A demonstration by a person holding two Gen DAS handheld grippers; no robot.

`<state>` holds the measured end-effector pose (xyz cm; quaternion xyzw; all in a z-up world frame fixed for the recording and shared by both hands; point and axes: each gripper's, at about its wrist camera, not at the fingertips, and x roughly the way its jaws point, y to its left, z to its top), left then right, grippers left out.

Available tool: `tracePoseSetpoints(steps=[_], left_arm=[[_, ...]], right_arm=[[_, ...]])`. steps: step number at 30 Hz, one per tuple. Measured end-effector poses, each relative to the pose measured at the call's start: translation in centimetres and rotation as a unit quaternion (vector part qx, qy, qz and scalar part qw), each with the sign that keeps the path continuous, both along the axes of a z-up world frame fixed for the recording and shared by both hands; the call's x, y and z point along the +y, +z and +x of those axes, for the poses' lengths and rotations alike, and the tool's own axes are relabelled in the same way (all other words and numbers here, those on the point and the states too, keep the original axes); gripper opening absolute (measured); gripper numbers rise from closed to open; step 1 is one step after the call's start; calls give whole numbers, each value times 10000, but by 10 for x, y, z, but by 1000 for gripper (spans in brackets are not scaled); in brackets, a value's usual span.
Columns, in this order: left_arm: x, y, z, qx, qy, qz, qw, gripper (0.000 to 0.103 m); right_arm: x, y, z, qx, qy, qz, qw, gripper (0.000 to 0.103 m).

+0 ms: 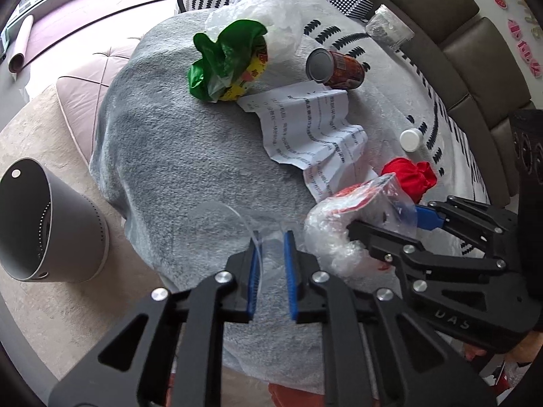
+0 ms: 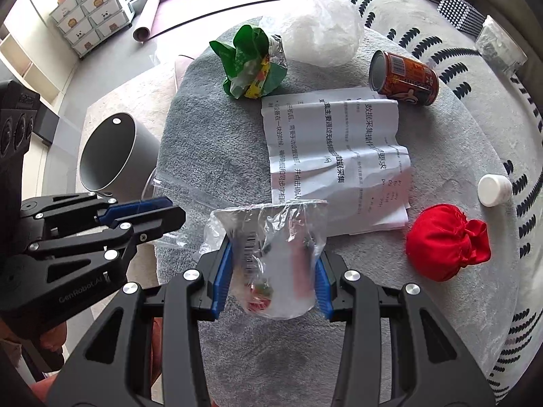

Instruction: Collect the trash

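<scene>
Grey fleece blanket covers the seat; from the left wrist, the left tool is opening slightly, a thin clear plastic bag at one pad. From the right wrist, the right tool pinches a crumpled clear wrapper bundle; aim it into the grey cylindrical bin nearby.

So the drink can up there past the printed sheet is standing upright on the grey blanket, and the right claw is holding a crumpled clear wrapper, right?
Not quite: the can is lying on its side, its silver end facing the camera, as the right wrist view shows. The rest holds: it sits past the printed sheet on the grey blanket, and the right gripper holds the clear wrapper.
</scene>
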<state>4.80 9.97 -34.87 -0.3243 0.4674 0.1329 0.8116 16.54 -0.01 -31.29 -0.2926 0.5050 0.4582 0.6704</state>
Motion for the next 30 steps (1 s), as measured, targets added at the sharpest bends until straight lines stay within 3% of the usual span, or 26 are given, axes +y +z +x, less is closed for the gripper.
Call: tracePoseSetpoints(steps=[2, 14, 22, 30], left_arm=[[-4, 5, 1, -87, -12, 9, 10000, 4], [38, 24, -37, -78, 469, 268, 9985, 4], [102, 29, -107, 211, 1159, 553, 9915, 4], [166, 26, -189, 491, 1895, 690, 9782, 4]], right_arm=[[0, 1, 1, -17, 1, -6, 10000, 40], [39, 14, -27, -53, 301, 105, 9995, 40], [106, 21, -78, 24, 837, 280, 9961, 40], [192, 21, -146, 181, 1458, 522, 9878, 40]])
